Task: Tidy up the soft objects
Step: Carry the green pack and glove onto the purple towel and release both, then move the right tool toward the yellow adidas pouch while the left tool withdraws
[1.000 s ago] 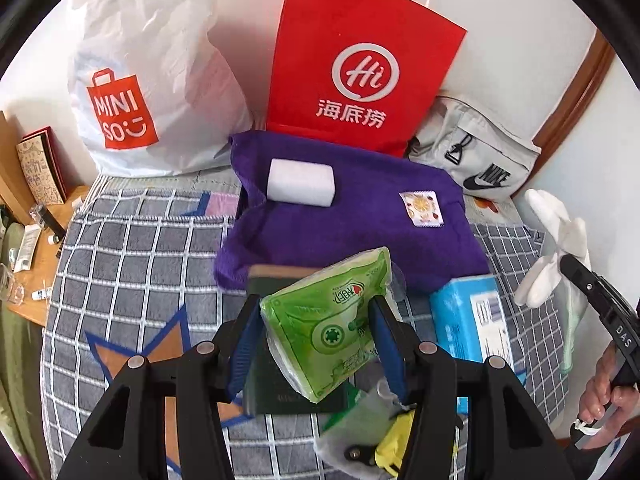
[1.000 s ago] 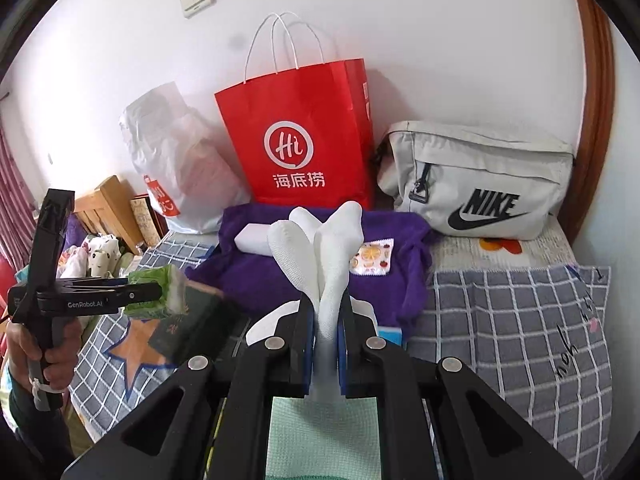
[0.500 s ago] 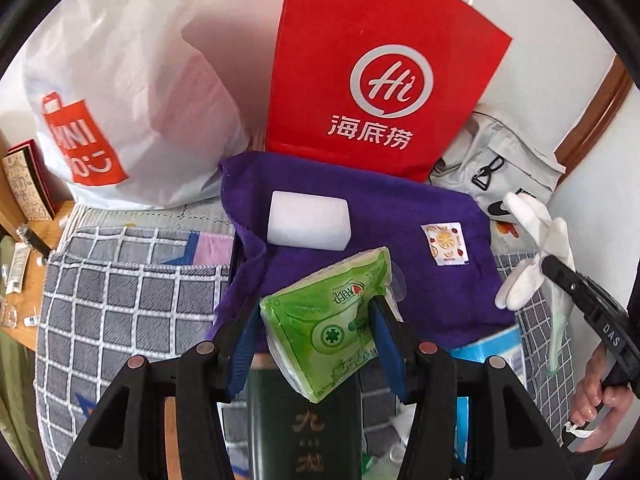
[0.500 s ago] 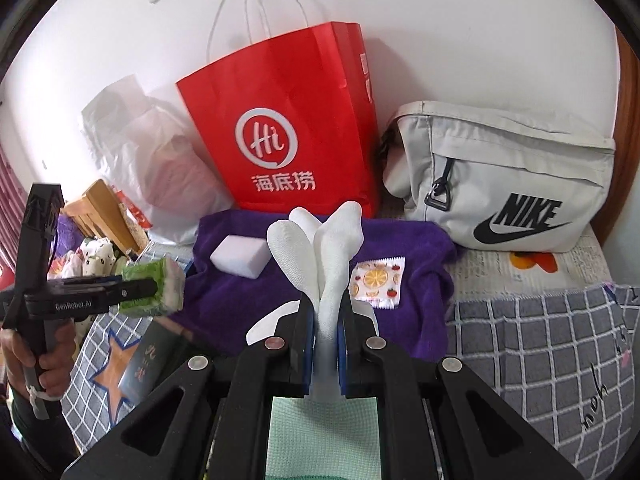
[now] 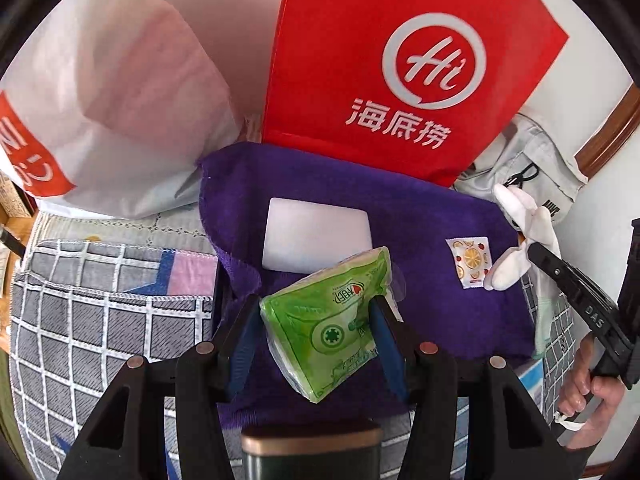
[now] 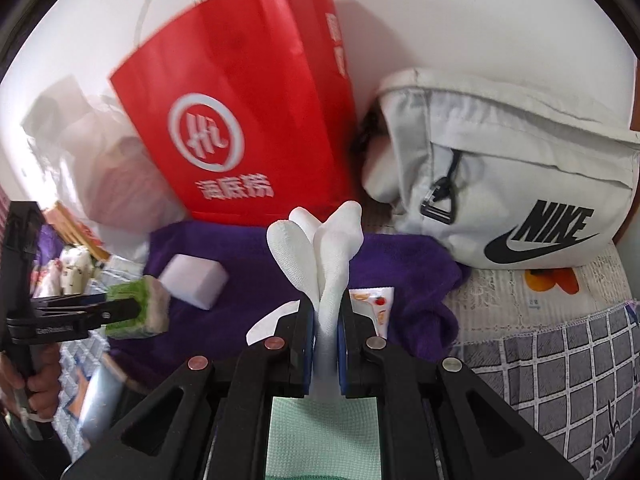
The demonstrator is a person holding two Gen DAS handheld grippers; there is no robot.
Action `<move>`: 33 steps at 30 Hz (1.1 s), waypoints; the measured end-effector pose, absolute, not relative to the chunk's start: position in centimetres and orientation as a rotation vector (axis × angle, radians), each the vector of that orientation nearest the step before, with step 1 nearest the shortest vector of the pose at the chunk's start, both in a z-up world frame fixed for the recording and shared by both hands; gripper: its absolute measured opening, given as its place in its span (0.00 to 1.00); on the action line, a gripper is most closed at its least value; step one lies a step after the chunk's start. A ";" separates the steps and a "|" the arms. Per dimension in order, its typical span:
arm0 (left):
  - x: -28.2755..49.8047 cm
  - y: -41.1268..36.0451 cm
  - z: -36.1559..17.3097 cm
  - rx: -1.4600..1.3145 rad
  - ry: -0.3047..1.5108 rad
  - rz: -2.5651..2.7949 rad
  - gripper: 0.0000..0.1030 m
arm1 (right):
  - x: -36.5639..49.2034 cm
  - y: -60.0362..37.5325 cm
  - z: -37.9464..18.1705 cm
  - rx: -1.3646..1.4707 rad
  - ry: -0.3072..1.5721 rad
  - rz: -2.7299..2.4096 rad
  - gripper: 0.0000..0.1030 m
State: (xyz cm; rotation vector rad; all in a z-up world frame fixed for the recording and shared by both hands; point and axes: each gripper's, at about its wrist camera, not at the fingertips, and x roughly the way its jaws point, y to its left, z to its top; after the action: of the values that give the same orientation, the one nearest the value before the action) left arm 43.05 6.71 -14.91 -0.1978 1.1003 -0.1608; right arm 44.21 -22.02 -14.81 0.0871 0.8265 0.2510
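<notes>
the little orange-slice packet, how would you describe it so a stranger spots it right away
Find the red paper bag standing against the wall; a purple towel is spread in front of it. The small square sachet lies flat on the towel's right part, printed with an orange slice, unlike the plain white block to its left.

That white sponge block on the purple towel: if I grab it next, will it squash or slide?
The white sponge block looks like foam, so it would probably compress under the pads and feel light. It lies flat on the fuzzy purple towel, so a push would more likely drag or bunch the cloth than slide it. Its flat faces make rolling unlikely.
</notes>
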 end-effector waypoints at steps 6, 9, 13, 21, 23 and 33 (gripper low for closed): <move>43.9 6.2 -16.8 -0.180 1.131 -0.181 0.51 | 45.5 -22.1 -17.3 0.072 0.891 0.233 0.10; 44.1 5.8 -17.3 -0.165 1.144 -0.189 0.52 | 45.9 -22.2 -18.1 0.073 0.927 0.233 0.11; 44.2 5.5 -17.8 -0.146 1.161 -0.183 0.53 | 46.0 -22.2 -18.4 0.076 0.942 0.237 0.13; 44.1 5.5 -18.4 -0.109 1.183 -0.162 0.53 | 46.4 -21.8 -18.9 0.082 0.960 0.241 0.16; 44.2 5.6 -18.7 -0.102 1.201 -0.169 0.55 | 46.3 -21.8 -18.9 0.087 0.966 0.249 0.31; 42.6 5.6 -17.1 -0.084 1.193 -0.148 0.77 | 43.9 -21.5 -16.2 0.069 0.889 0.240 0.61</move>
State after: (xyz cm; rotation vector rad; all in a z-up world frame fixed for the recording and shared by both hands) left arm 42.55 5.64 -17.11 -0.0839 1.1931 -0.1478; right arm 43.93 -21.49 -16.23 0.0693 0.8887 0.2398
